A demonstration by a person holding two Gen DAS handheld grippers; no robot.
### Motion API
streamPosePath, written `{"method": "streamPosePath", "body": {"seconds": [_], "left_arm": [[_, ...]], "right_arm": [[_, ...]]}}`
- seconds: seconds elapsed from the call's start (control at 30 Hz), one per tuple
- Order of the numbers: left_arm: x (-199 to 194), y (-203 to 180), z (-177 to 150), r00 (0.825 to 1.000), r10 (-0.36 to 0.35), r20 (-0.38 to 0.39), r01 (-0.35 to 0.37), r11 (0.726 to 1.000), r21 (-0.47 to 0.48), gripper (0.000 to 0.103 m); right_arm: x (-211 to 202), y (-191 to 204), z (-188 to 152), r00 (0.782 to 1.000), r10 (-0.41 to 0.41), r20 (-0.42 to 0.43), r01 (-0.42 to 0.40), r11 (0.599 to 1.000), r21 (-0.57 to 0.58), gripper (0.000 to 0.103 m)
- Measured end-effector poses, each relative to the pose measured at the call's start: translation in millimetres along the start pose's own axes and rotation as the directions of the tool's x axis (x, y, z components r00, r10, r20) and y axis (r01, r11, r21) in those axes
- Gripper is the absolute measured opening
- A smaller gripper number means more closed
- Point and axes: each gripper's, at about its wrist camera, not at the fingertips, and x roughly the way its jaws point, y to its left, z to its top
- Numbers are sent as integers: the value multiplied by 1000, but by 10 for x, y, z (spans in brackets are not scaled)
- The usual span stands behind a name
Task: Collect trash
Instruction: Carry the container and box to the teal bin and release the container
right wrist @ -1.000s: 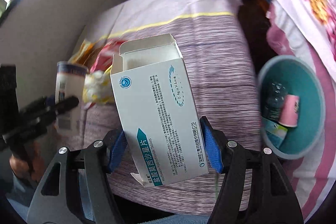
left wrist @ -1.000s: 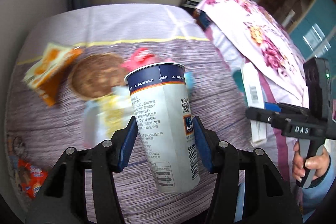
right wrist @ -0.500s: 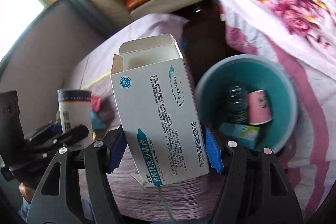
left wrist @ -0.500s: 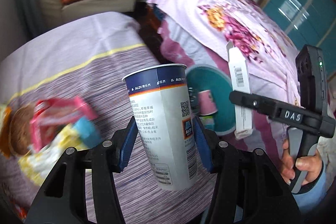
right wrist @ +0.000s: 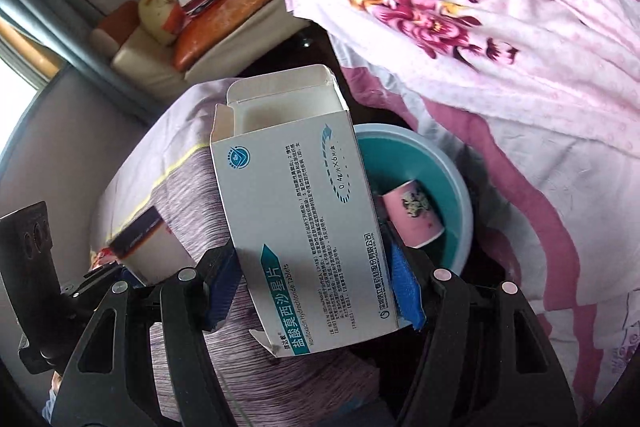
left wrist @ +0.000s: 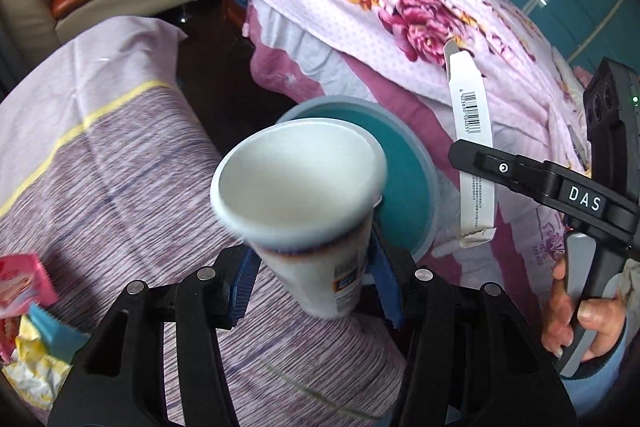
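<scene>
The left gripper (left wrist: 310, 287) has its fingers clamped on a tall paper cup (left wrist: 298, 195), tipped mouth-up at centre frame over the teal bin (left wrist: 416, 195). The right gripper (right wrist: 316, 289) pinches an opened medicine box (right wrist: 296, 223), the bin just behind it with a pink cup (right wrist: 414, 217) inside. I'd bring each piece squarely above the bin's opening before letting go, one at a time, clear of the striped surface (left wrist: 120, 187).
</scene>
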Motion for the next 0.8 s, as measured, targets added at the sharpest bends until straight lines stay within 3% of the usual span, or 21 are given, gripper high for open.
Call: {"method": "streamPosePath", "body": {"seconds": [0.27,0.6,0.63,0.77,0.8], "left_arm": [[249,-150,142,1000,-2,-21,2,1000,32,51],[505,-65,241,1000,8,-18,-8,1000,14,51],[515,-65,246,1000,7,-20,-6,1000,14,53],[506,-57,230,1000,13,-12,-13,1000,12,83],[493,-50,223,1000,22,-4,-22,1000,12,83]], "right_arm": [[98,-171,53,1000,-23,-15,23,999,30,63],[220,-263,72,998,-37,-43,39,998,48,63],[238,-261,77,998,-36,-47,39,998,48,63],[279,-238,90,998,-39,-54,41,998,44,63],[289,-229,93,998,-40,-55,42,998,44,63]]}}
